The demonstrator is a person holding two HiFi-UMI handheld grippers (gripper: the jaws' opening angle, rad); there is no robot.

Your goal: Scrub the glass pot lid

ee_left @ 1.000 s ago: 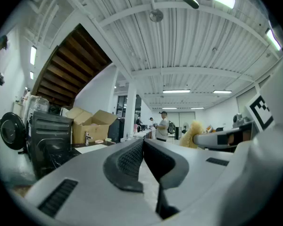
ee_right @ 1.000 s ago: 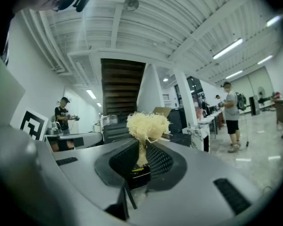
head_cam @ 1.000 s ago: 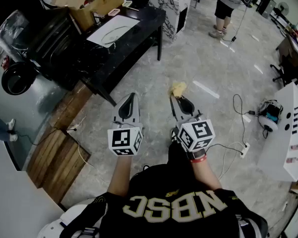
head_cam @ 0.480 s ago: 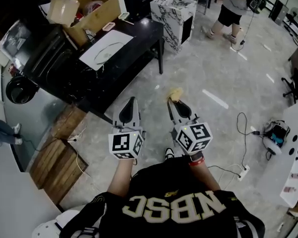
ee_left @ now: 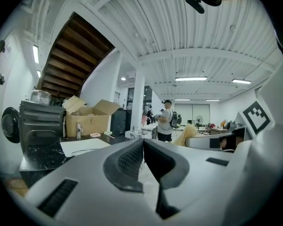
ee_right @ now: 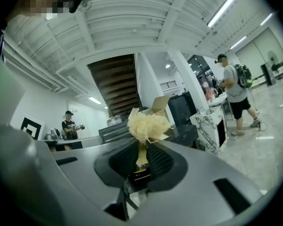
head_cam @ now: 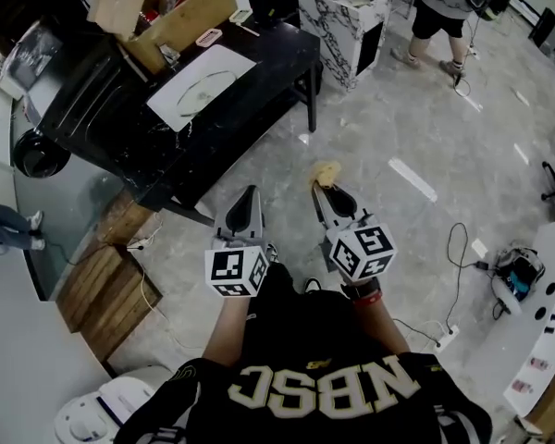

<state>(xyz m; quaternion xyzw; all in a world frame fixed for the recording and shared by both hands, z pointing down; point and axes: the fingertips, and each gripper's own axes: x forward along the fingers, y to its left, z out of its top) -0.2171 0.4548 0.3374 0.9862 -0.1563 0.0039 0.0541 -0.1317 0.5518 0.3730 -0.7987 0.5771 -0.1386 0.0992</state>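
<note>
Two grippers show: the left gripper (head_cam: 248, 194) fingers are closed and empty, the right gripper (head_cam: 320, 187) fingers clamp a yellow scrubber (head_cam: 327, 170). The glass pot lid (head_cam: 203, 89) lies upper left on the counter (head_cam: 264, 67).

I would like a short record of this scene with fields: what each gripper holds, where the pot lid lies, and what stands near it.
left gripper: shut, nothing between its jaws
right gripper: shut on a pale yellow scrubber
glass lid: lying on a white mat on the black table, ahead of both grippers, touched by neither
near the lid: open cardboard box on the same table
scrubbing: not yet begun
</note>
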